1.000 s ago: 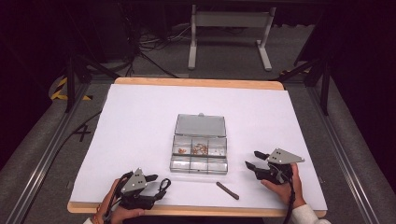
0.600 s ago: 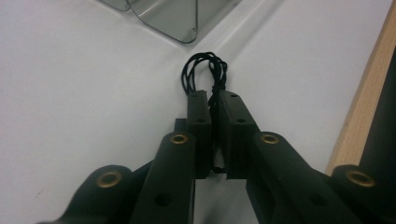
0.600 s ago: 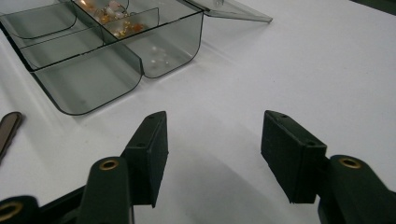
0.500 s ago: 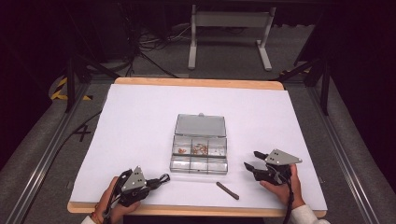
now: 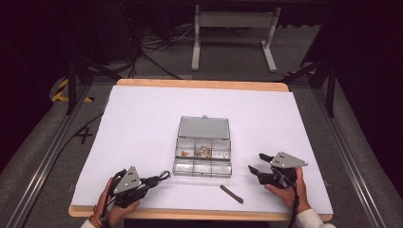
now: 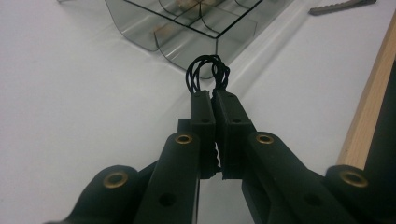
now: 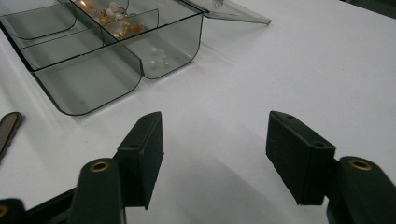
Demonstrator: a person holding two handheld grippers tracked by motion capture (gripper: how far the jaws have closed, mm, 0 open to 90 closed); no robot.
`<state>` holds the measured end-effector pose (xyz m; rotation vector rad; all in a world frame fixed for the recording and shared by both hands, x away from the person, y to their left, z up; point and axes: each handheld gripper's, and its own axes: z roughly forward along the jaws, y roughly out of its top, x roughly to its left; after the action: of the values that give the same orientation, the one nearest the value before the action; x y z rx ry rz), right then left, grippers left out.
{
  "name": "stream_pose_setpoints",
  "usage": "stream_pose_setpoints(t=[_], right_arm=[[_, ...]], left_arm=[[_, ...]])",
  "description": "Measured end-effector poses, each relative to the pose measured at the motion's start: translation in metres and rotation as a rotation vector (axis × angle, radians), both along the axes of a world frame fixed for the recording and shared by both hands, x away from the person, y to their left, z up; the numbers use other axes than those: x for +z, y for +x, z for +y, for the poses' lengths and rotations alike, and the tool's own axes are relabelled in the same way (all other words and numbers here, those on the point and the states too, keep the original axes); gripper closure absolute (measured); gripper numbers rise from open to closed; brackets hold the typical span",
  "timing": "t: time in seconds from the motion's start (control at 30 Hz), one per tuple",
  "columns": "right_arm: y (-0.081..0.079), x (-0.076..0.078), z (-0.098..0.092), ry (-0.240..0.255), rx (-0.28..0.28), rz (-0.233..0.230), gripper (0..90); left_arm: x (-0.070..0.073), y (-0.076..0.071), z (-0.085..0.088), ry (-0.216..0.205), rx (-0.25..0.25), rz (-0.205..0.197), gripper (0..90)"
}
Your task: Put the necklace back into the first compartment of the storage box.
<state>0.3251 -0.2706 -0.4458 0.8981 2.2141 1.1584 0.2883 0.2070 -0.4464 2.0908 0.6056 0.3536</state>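
Note:
A clear compartment box (image 5: 203, 156) lies at the middle of the white table cover with its lid (image 5: 204, 127) folded back; some compartments hold small beads. My left gripper (image 5: 154, 180), low on the left, is shut on a small bundle of black wire loops (image 5: 164, 175). In the left gripper view the loops (image 6: 205, 70) stick out past the shut left gripper (image 6: 214, 100), near the box corner (image 6: 187, 28). My right gripper (image 5: 256, 162) stands open to the right of the box. Its jaws have just been opening, and the right gripper (image 7: 215, 135) has nothing between them.
A thin brown strip (image 5: 231, 194) lies near the front edge between the two grippers, also seen as the strip (image 7: 7, 128) beside the box (image 7: 93, 56). The wooden table edge (image 5: 190, 213) runs along the front. A metal stand (image 5: 233, 28) and cables are on the floor beyond.
The left jaws have closed on the black wire loops. The right jaws have spread a little wider. Both hands stay about where they were.

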Motion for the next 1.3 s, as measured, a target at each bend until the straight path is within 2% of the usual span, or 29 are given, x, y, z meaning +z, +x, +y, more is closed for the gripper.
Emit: stream_pose_setpoints(t=[0.13, 0.33, 0.37, 0.57, 0.63, 0.73, 0.87, 1.0, 1.3], right_arm=[[0.000, 0.000, 0.000, 0.000, -0.003, -0.001, 36.4], [0.000, 0.000, 0.000, 0.003, -0.013, 0.001, 33.8], [0.000, 0.000, 0.000, 0.003, -0.014, 0.000, 33.1], [-0.001, 0.000, -0.002, 0.018, -0.006, -0.007, 30.9], [-0.001, 0.000, -0.002, 0.018, -0.008, -0.007, 30.3], [-0.001, 0.000, -0.001, 0.014, -0.007, -0.008, 28.9], [-0.001, 0.000, -0.001, 0.012, -0.011, -0.007, 27.0], [-0.001, 0.000, -0.001, 0.009, -0.013, -0.006, 26.1], [0.000, 0.000, -0.001, 0.011, -0.017, -0.006, 24.8]], left_arm=[[0.003, 0.001, 0.002, -0.027, 0.011, -0.009, 86.3], [0.011, 0.007, 0.004, -0.089, 0.027, -0.028, 86.4], [0.012, 0.008, 0.004, -0.104, 0.030, -0.018, 86.4], [0.018, 0.017, 0.002, -0.149, 0.038, -0.030, 86.4], [0.020, 0.018, 0.000, -0.169, 0.044, -0.022, 86.4], [0.022, 0.022, -0.002, -0.173, 0.040, -0.031, 86.4], [0.023, 0.027, -0.008, -0.186, 0.036, -0.024, 86.4], [0.024, 0.032, -0.013, -0.175, 0.027, -0.036, 86.4], [0.023, 0.043, -0.028, -0.181, 0.024, -0.018, 86.4]])
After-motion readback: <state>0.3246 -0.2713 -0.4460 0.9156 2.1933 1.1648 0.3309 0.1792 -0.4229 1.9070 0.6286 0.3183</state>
